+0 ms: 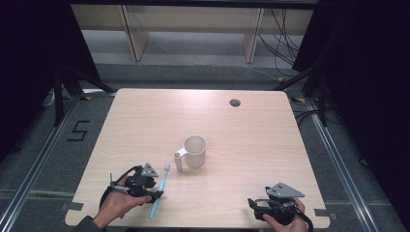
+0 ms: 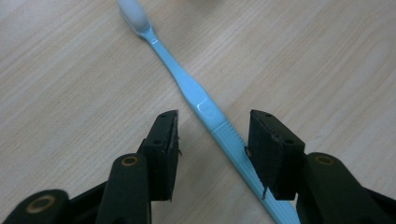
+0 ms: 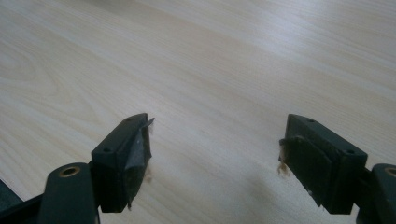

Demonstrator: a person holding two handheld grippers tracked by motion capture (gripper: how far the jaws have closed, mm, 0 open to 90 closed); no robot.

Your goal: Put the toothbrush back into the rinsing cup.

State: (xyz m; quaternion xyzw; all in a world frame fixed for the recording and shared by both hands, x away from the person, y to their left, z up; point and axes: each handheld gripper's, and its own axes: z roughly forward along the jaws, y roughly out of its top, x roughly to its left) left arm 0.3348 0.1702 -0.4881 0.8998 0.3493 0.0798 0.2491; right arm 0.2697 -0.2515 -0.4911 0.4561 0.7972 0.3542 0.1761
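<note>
A light blue toothbrush (image 2: 205,109) lies flat on the bench (image 1: 241,140), near the front left edge, its white bristle head pointing away toward a cream mug (image 1: 194,151) that stands upright just beyond it, handle turned to the near left. In the left gripper view the ribbed lower part of the handle runs on a slant between the two black jaws; the right-hand jaw looks to be just touching or overlapping the handle's edge, while a clear gap remains on the other side, so the left gripper (image 2: 212,140) is partly open around the toothbrush without pinching it yet. The high view shows the same gripper (image 1: 153,192) held low over the handle's near half.

To do this grasp well, the jaws would best be squared up so the handle crosses them more nearly at right angles; closing on a slanted handle could roll or skid it across the smooth wood. Keeping the pads low, almost at the bench, and centring them on the ribbed grip should give a firm hold before any lift.

The right gripper (image 3: 215,144) rests near the front right corner of the bench, well apart from the toothbrush, its jaws wide open over bare wood with nothing between them
</note>
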